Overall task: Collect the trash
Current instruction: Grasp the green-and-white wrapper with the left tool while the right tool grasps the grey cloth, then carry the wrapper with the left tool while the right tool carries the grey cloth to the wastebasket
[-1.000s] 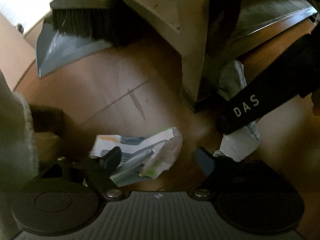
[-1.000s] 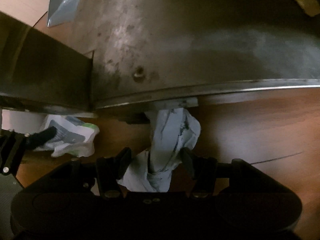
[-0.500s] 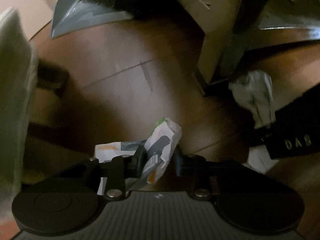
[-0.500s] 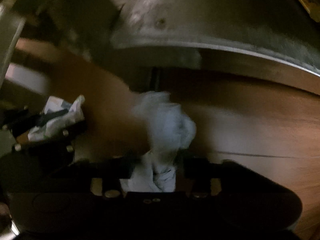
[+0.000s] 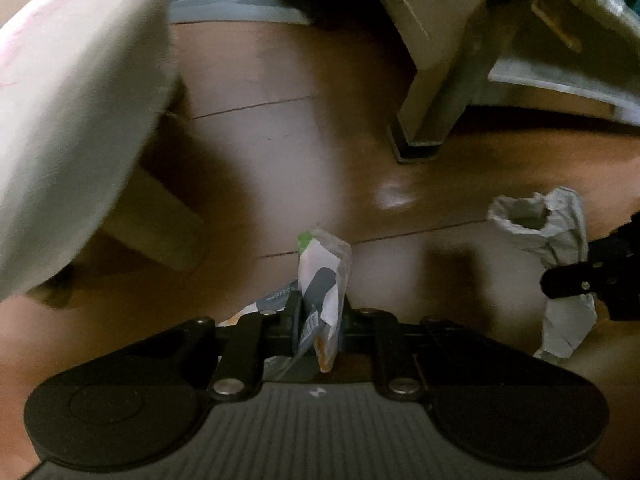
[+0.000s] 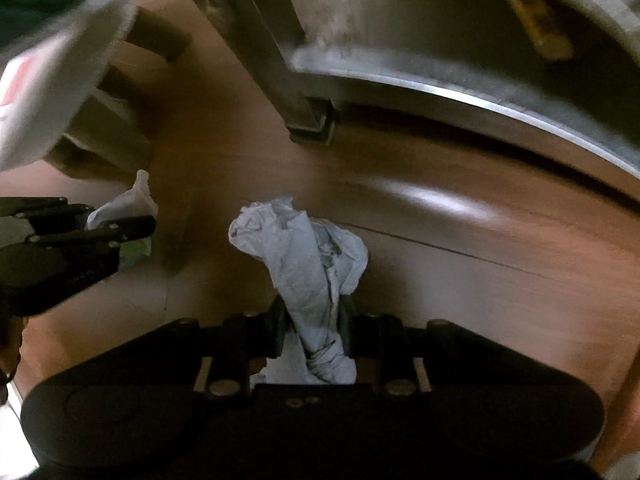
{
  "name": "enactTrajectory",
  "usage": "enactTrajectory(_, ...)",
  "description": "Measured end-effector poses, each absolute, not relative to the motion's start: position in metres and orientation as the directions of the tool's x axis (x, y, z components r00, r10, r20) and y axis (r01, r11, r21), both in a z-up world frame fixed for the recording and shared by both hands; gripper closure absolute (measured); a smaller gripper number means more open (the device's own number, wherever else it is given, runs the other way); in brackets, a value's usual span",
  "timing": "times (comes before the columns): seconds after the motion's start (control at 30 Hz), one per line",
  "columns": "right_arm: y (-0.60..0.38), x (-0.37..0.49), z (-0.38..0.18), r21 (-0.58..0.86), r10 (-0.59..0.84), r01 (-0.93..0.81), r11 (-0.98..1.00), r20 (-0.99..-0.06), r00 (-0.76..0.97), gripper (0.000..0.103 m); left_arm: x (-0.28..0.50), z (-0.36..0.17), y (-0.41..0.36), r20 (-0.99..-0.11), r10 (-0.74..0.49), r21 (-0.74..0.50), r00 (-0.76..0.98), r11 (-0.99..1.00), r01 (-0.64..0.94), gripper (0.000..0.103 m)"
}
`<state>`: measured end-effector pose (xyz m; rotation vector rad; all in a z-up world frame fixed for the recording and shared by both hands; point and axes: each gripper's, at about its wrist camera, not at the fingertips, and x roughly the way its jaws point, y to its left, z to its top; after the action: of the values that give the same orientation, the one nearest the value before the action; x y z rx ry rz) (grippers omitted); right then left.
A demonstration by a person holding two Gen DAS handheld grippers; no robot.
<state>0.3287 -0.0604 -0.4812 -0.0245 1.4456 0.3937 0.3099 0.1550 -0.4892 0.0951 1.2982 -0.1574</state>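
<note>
**Now both claws are gripping trash above the floor**

I am clamping my left claw (image 5: 320, 312) on the printed wrapper (image 5: 324, 276), low in the centre of the left wrist frame; its jaws have just been closing on it. My right claw (image 6: 312, 320) is pinching the crumpled grey paper (image 6: 304, 256), its jaws likewise just closing. Both pieces are hanging over the brown wooden floor (image 5: 280, 160), with the metal furniture leg (image 6: 308, 120) standing in the upper middle.

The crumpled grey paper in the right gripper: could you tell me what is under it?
Below the crumpled grey paper, pinched in the right gripper, only bare wooden floor shows. The patch directly behind the wad and the gripper body is covered.
</note>
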Motion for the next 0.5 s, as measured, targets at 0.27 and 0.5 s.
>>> enactTrajectory(0.27,-0.087,0.300,-0.392,0.204,0.268,-0.310,0.929,-0.946,0.181,0.078,0.276,-0.409,0.169,-0.935,-0.064,-0.006,0.349,0.986,0.167,0.088)
enactTrajectory(0.5,-0.112,0.272,-0.295,0.213,0.314,-0.325,0.922,-0.900,0.302,0.078,0.252,-0.310,0.175,-0.878,-0.041,0.039,0.478,0.987,0.157,0.088)
